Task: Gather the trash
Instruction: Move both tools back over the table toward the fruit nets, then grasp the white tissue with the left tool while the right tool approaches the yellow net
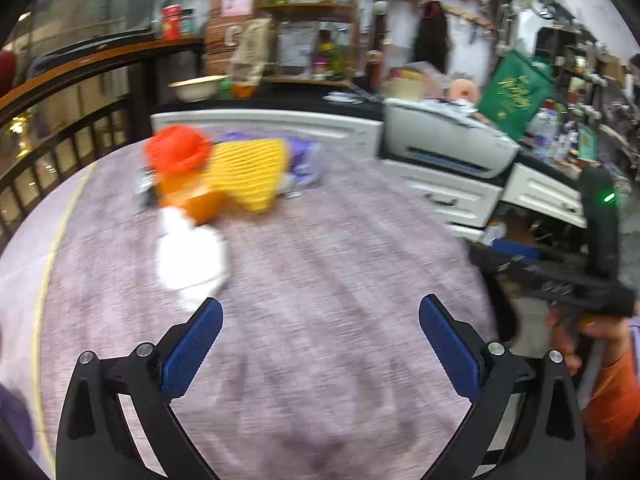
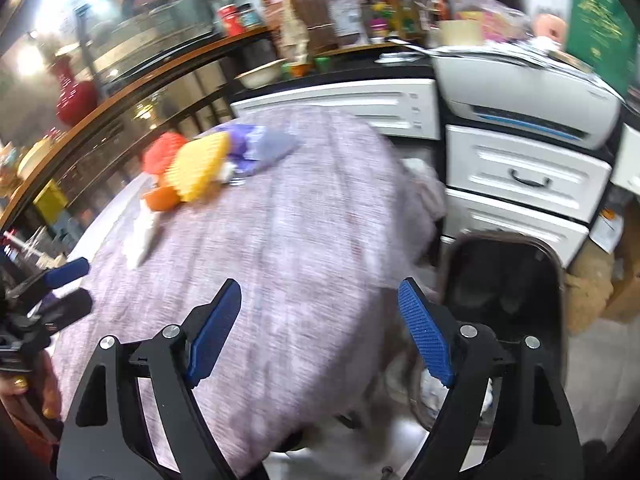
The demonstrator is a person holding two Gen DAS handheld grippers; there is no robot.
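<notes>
Showing both claws spread and empty, left claw (image 1: pixel 320 336) and right claw (image 2: pixel 320 320); trash pile (image 1: pixel 216 172) remains upper left on table (image 1: pixel 340 260), bin (image 2: pixel 504 280) lower right

table (image 1: pixel 320 260), mauve cloth | far end: yellow net (image 1: pixel 252 172), orange peel (image 1: pixel 204 204), white tissue (image 1: pixel 192 260)

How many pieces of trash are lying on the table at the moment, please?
5, clustered at the table's far left: red foam net, yellow foam net, purple wrapper, orange piece, white paper nearest. Blur may hide more.
</notes>
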